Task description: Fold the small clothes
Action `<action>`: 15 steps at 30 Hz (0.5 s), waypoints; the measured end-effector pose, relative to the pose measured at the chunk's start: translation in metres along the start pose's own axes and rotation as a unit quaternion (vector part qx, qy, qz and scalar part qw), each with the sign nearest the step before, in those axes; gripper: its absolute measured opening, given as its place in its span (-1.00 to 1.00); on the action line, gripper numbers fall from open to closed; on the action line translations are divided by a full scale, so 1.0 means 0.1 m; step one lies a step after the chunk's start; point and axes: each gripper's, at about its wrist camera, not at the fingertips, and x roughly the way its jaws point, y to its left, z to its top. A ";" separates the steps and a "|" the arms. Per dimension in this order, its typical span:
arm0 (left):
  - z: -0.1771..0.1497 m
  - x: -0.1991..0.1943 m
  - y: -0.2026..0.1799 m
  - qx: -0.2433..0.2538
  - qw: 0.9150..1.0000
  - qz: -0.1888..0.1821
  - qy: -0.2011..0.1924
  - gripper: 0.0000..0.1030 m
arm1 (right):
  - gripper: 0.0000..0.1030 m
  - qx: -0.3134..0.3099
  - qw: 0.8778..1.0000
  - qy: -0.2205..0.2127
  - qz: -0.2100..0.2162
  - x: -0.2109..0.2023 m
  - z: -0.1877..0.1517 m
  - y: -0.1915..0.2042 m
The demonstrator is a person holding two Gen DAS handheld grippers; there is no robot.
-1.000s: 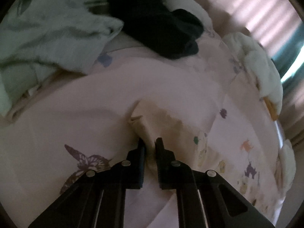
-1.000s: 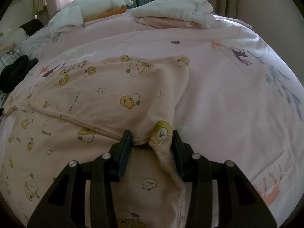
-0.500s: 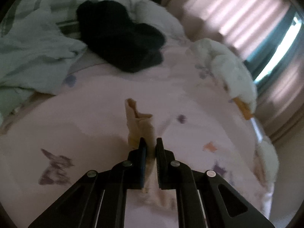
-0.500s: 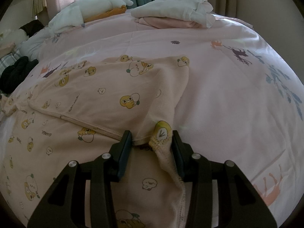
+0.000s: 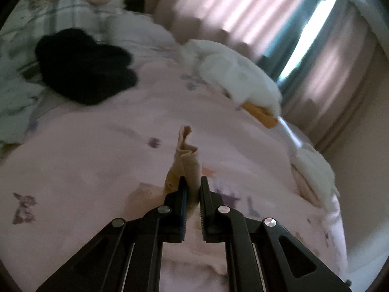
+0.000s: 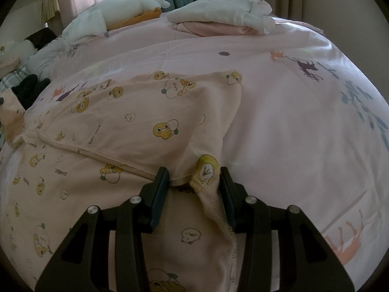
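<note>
A cream baby garment [image 6: 145,121] with yellow chick prints lies on the pink bedspread [image 6: 279,112], its top layer folded over. My right gripper [image 6: 193,177] is open, its jaws astride the garment's near corner, low on the bed. My left gripper [image 5: 193,182] is shut on the garment's far end [image 5: 186,155], a bunched strip lifted above the bed. That lifted end also shows at the left edge of the right wrist view [image 6: 11,119].
A folded white and pink clothes stack [image 6: 221,15] and a white-and-orange bundle [image 6: 114,15] lie at the bed's far side. A black garment [image 5: 82,70] lies beside plaid bedding [image 5: 60,12]. Curtains [image 5: 255,12] hang behind the bed.
My left gripper has lifted its end of the garment off the bed and swung toward the window side. My right gripper has stayed still.
</note>
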 end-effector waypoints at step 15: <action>-0.33 0.23 -0.98 0.081 0.994 -0.063 0.036 -0.84 | -0.13 0.011 1.000 -0.001 0.015 0.00 -0.01 -0.03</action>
